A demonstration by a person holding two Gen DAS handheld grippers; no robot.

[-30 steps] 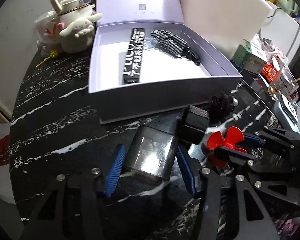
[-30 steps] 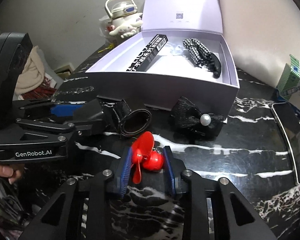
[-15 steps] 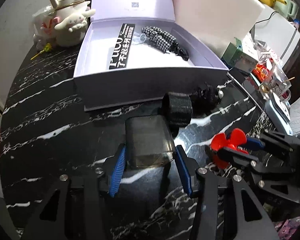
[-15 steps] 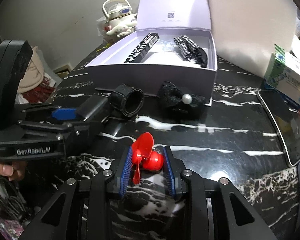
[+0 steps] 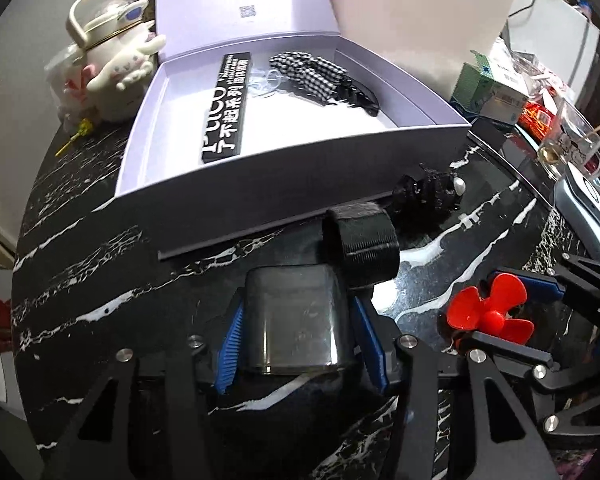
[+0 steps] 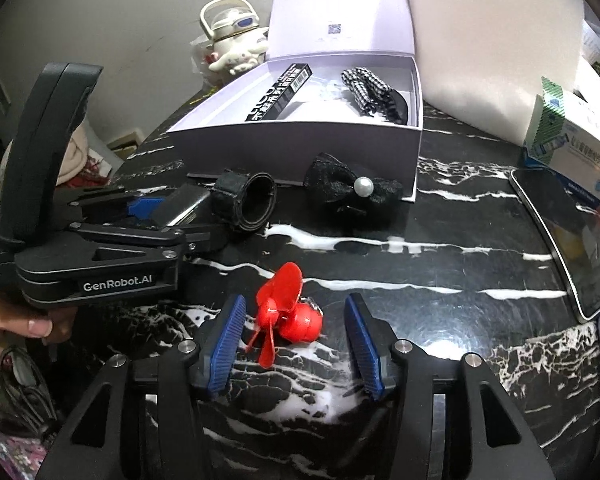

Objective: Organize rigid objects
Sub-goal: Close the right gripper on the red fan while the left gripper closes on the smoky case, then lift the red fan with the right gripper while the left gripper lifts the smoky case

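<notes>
Fingers over the black marbled desk point(image 6: 440, 264)

The left gripper point(image 5: 300, 336) has its blue fingers point(image 5: 230, 344) clamped on a dark glossy rectangular case point(image 5: 296, 320). The right gripper point(image 6: 296, 332) is opening, with the small red plastic fan point(image 6: 288, 312) lying loose between its fingers point(image 6: 360, 340). Beyond them sits an open lilac cardboard box point(image 6: 300, 144).

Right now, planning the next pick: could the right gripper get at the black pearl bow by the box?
Probably yes: the right gripper is opening around the red fan, and only bare marble lies between it and the bow.
</notes>
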